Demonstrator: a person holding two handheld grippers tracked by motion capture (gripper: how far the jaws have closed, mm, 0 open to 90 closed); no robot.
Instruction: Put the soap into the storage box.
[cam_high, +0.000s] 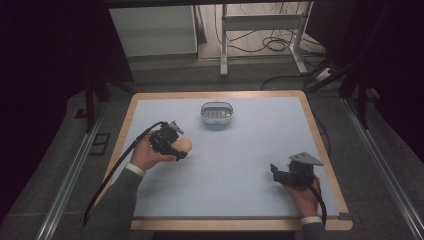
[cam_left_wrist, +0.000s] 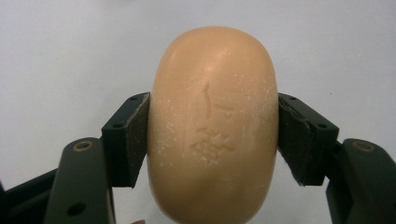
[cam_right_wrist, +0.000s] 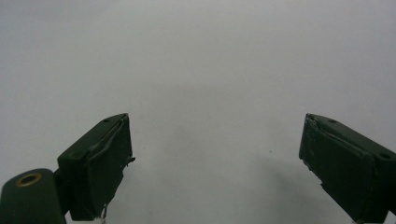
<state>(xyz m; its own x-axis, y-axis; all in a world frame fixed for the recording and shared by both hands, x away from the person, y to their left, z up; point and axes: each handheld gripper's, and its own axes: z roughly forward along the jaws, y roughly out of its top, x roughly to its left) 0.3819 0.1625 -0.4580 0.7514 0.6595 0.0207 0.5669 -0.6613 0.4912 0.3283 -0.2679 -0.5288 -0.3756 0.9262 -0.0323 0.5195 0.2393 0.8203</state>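
A tan oval bar of soap (cam_left_wrist: 212, 126) with a stamped mark sits between my left gripper's jaws, both pads pressed on its sides. From above, the left gripper (cam_high: 184, 147) holds the soap (cam_high: 183, 145) over the left half of the pale blue mat (cam_high: 240, 160). A small clear soap dish (cam_high: 217, 113) stands at the mat's far middle, well beyond the soap. My right gripper (cam_high: 273, 170) rests low at the right near side, jaws wide apart with nothing between them; its pads (cam_right_wrist: 100, 163) look down on bare mat.
The mat lies on a wooden-edged table (cam_high: 320, 145). Beyond the table stand a white metal frame (cam_high: 260, 25) and floor cables (cam_high: 275, 45). Metal rails (cam_high: 70, 175) run along both sides.
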